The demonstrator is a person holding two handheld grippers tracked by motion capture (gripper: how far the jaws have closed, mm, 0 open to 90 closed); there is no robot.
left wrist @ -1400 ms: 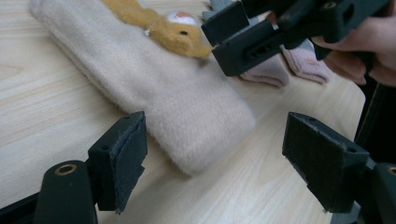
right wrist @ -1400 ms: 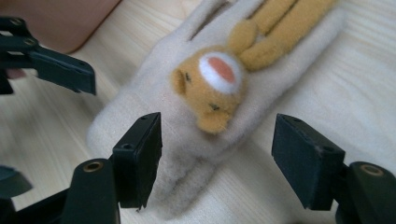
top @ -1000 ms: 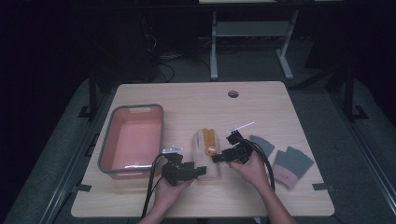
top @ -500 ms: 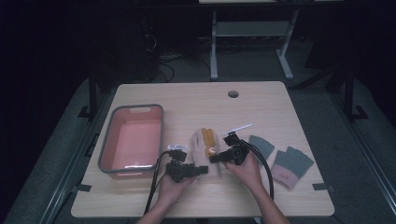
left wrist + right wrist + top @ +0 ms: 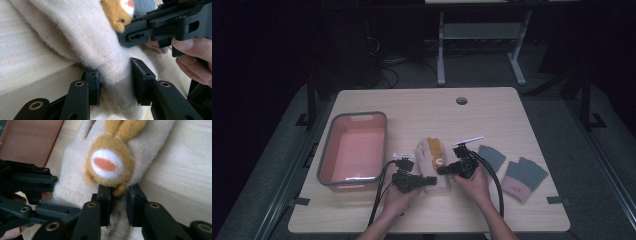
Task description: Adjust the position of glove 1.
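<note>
A cream knitted glove point(image 5: 428, 159) with an orange plush animal point(image 5: 110, 165) on its back lies flat at the table's middle front. My left gripper point(image 5: 432, 180) comes at its cuff end from the left. Its jaws have just been closing, and the pads press the cream fabric point(image 5: 117, 72) bunched between them. From the right, my right gripper point(image 5: 442, 170) reaches the glove beside the plush animal. Those jaws have also just been closing and pinch the fabric and the animal's lower edge point(image 5: 119, 191). The two grippers' tips lie close together over the glove.
A pink bin with a grey rim point(image 5: 328, 170) stands at the left of the table. Two grey gloves point(image 5: 492, 156) point(image 5: 524, 175) lie to the right of my right hand. A round cable hole point(image 5: 461, 100) sits near the table's far edge.
Both grippers' jaws have narrowed onto the cream glove. The hands have hardly shifted, and the glove lies where it was.
</note>
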